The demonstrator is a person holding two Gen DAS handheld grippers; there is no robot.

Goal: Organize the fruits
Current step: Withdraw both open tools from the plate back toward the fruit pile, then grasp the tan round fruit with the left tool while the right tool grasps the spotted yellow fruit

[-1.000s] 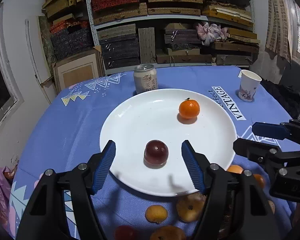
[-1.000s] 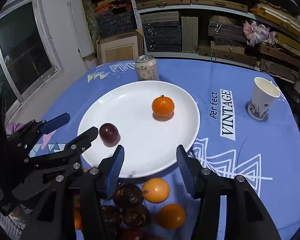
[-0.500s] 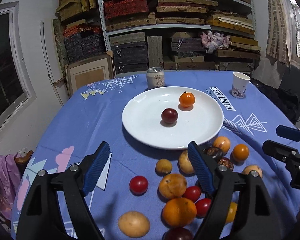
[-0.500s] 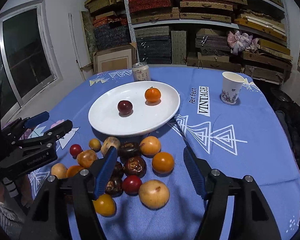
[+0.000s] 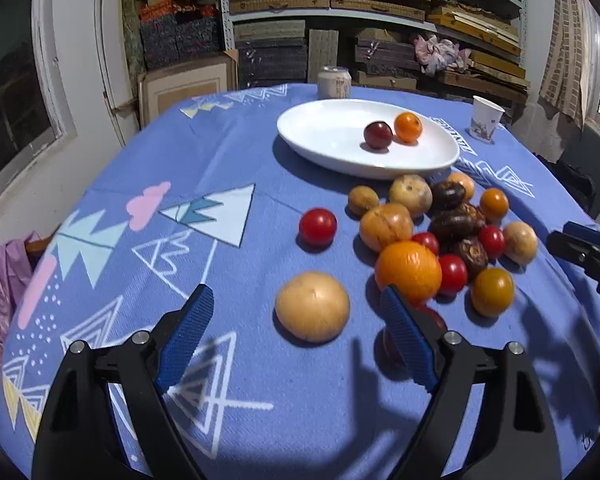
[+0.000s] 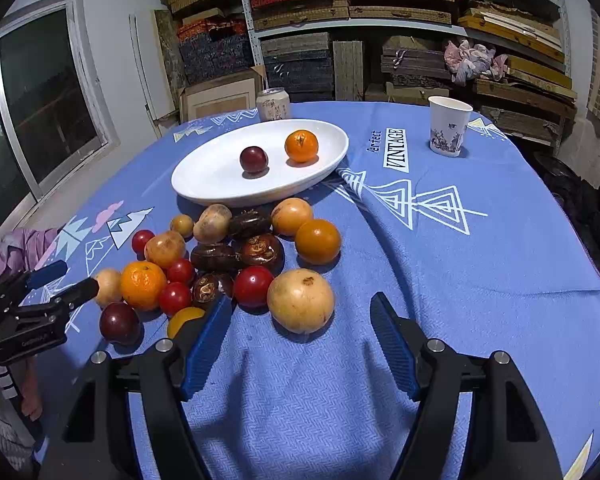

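Both tools have pulled back from the white plate (image 6: 204, 192) since a second ago; the loose fruit pile now lies between them and it. Left tool (image 5: 296, 332): pitched down over the blue-clothed surface (image 5: 140, 280), jaws just opened wider, nothing between the pads; pale yellow round fruit (image 5: 312, 306) lies just ahead of the gap. Its right finger hides most of a dark red fruit. Right tool (image 6: 302, 340): same downward pitch, jaws apart and widened, empty; large yellow fruit (image 6: 301, 300) just ahead. Farther: dark plum (image 6: 254, 159) and mandarin (image 6: 301, 145) on the plate. Beyond, can (image 6: 273, 104), its label unreadable, and paper cup (image 6: 448, 126).
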